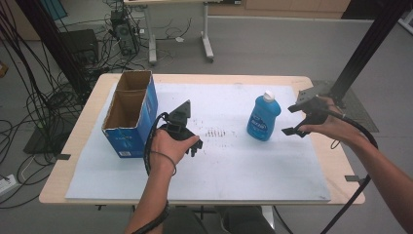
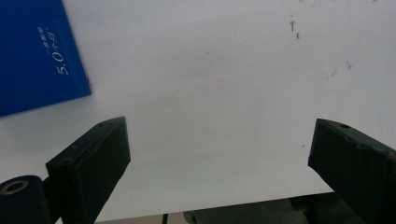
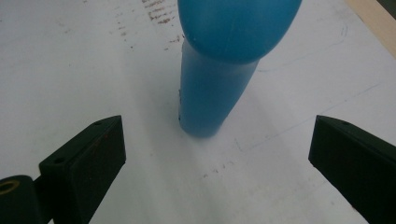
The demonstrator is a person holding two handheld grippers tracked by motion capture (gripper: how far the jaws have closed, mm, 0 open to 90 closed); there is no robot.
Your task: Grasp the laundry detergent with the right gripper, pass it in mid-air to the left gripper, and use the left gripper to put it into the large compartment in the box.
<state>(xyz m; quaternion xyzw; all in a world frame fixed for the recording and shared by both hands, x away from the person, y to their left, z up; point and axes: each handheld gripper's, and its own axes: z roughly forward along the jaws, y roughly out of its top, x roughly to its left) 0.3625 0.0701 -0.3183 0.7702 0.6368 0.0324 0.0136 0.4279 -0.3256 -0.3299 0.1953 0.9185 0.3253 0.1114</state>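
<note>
Bottle [image 1: 263,118] of blue liquid stands upright at nine o'clock of right gripper [image 1: 298,120], jaws spread wide; left gripper [image 1: 195,145] likewise wide beside cardboard box [image 1: 130,114].

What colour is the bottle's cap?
White, on the blue bottle; the cap shows best in the high view.

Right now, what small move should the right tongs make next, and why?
Probably ease the right tongs forward around the blue bottle: they are open, the bottle stands upright just ahead between the jaws, untouched.
</note>
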